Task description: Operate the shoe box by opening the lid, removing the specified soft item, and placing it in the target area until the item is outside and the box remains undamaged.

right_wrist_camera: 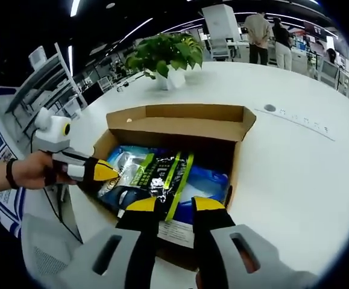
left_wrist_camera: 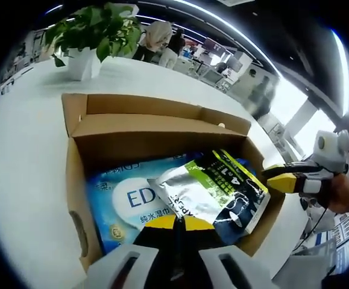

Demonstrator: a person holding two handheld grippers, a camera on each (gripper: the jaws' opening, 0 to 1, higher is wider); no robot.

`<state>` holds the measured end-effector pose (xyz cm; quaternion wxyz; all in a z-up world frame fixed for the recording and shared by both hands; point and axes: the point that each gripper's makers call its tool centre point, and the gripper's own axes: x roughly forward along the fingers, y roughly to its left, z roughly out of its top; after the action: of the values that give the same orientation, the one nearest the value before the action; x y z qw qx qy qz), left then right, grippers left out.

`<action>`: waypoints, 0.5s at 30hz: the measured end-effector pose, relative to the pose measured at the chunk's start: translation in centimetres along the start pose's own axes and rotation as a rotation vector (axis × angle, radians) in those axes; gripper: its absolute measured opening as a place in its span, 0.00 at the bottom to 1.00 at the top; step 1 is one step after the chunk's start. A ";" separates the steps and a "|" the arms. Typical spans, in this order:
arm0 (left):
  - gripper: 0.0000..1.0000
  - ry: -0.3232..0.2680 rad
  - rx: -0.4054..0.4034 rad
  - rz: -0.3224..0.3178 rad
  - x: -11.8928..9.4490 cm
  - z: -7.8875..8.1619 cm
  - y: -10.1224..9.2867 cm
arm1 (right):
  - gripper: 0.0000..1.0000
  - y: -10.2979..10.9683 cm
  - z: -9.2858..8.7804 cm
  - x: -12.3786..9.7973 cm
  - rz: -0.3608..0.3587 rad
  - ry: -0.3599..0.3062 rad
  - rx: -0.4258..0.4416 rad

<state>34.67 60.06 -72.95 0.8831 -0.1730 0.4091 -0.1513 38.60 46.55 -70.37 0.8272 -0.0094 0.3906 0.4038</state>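
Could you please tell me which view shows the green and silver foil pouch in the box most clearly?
The left gripper view: the green and silver foil pouch lies unobstructed inside the open brown cardboard box. The right gripper view shows the pouch smaller, its near end hidden behind the right gripper.

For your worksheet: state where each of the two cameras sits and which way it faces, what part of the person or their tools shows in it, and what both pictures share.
Left gripper view: rides the left hand-held gripper, facing the open cardboard box from one side; its own jaws rise from below, and the right hand-held gripper enters with a hand.
Right gripper view: rides the right hand-held gripper, facing the box from the opposite side; the left hand-held gripper and a hand enter.
Shared: the box, the green-and-silver pouch inside, the potted plant, the white table.
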 end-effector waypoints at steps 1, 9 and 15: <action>0.01 -0.001 -0.003 -0.001 0.0 0.0 0.0 | 0.19 0.0 -0.2 0.2 0.001 0.008 0.001; 0.01 -0.008 -0.012 -0.008 0.0 0.0 0.0 | 0.19 0.3 -0.3 1.2 0.012 0.023 0.029; 0.01 -0.010 -0.015 -0.011 0.0 0.0 0.0 | 0.18 0.0 -0.4 1.4 0.010 0.028 0.065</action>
<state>34.66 60.08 -72.89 0.8829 -0.1828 0.4047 -0.1523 38.88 47.32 -71.52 0.8196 0.0137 0.4149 0.3949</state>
